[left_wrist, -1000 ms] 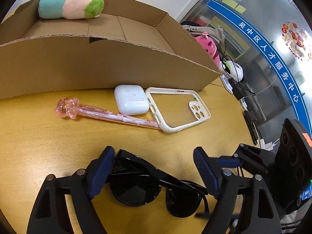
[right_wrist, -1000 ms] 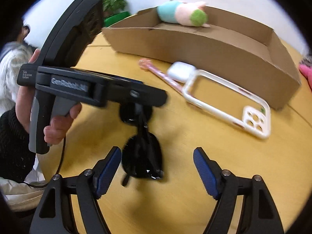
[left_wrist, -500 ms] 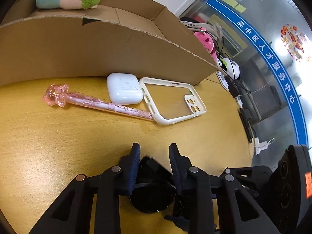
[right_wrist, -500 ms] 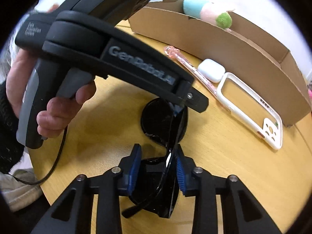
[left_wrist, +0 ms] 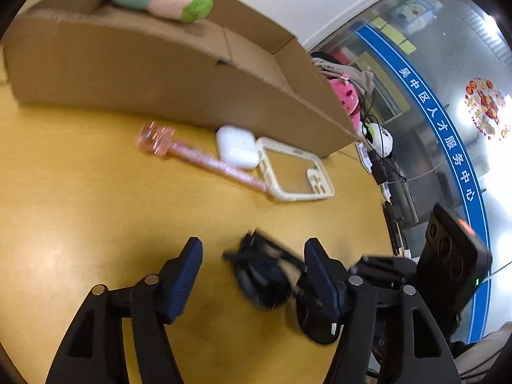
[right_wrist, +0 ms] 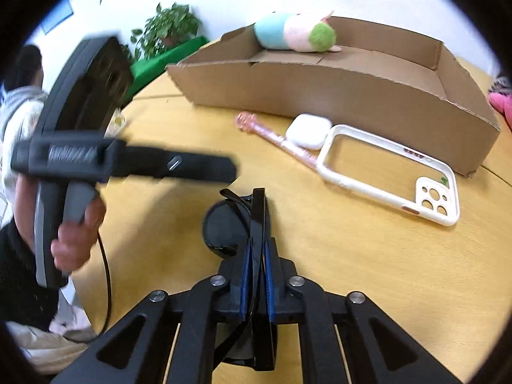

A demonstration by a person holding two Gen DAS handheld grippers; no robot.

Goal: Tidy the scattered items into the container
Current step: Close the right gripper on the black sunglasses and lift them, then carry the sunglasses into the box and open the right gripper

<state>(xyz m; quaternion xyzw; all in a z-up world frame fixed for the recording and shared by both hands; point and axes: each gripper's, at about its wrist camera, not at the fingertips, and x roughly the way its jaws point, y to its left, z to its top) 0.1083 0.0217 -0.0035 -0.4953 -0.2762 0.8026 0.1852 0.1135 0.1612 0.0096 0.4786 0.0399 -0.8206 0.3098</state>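
The right gripper (right_wrist: 256, 256) had its jaws pinched tight on the folded sunglasses (right_wrist: 233, 224) just over the table (right_wrist: 352, 272), probably so they'd carry edge-up into the cardboard box (right_wrist: 336, 96), while the left gripper (left_wrist: 252, 265) sat wide open holding nothing.

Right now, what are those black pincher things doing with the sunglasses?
Someone is tidying a table with a tool in each hand. The right tool is shut on the black sunglasses. The left tool is open beside them, holding nothing. A plush toy already sits in the cardboard box. A pink pen, a white earbud case and a phone case lie on the table in front of the box.
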